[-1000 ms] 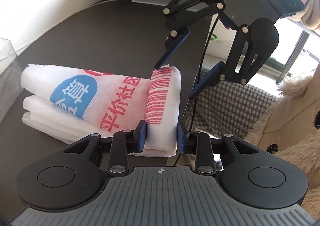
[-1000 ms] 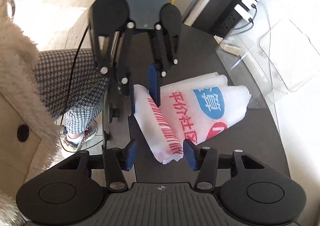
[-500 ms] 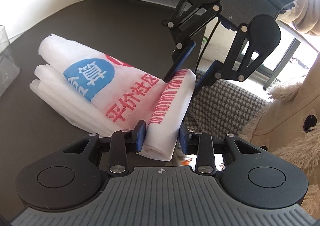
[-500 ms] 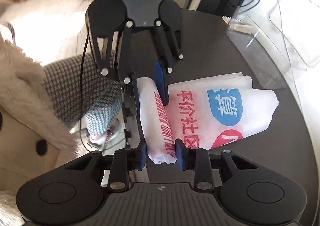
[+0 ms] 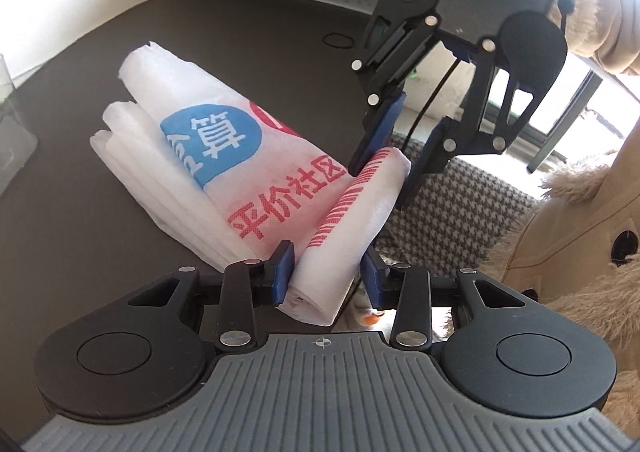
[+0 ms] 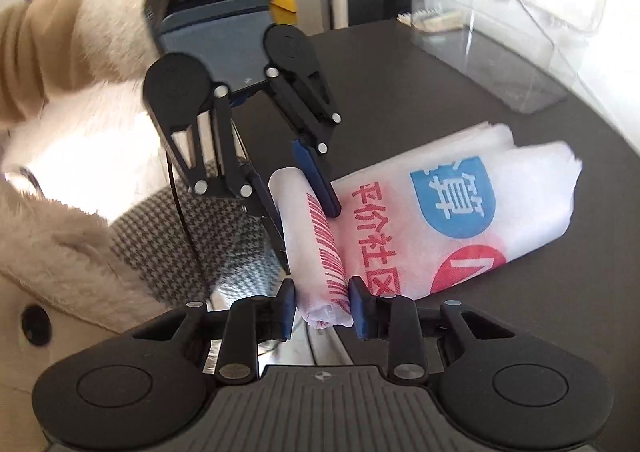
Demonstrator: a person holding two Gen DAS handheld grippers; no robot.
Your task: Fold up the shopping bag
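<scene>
The left wrist view shows the shopping bag (image 5: 224,156) already folded into a narrow band on the dark desk (image 5: 248,32), its end by the desk's edge rolled up. The left claw (image 5: 326,276) straddles one end of that roll; its jaws have just been opening and the right pad stands clear. The right claw (image 6: 323,306) pinches the other end, its jaws having closed on it. What seems left is rolling the remaining band and setting it down.

Both wrist views are aimed steeply down, close, from opposite ends; the bag (image 5: 224,156) (image 6: 420,220) is shared.
</scene>
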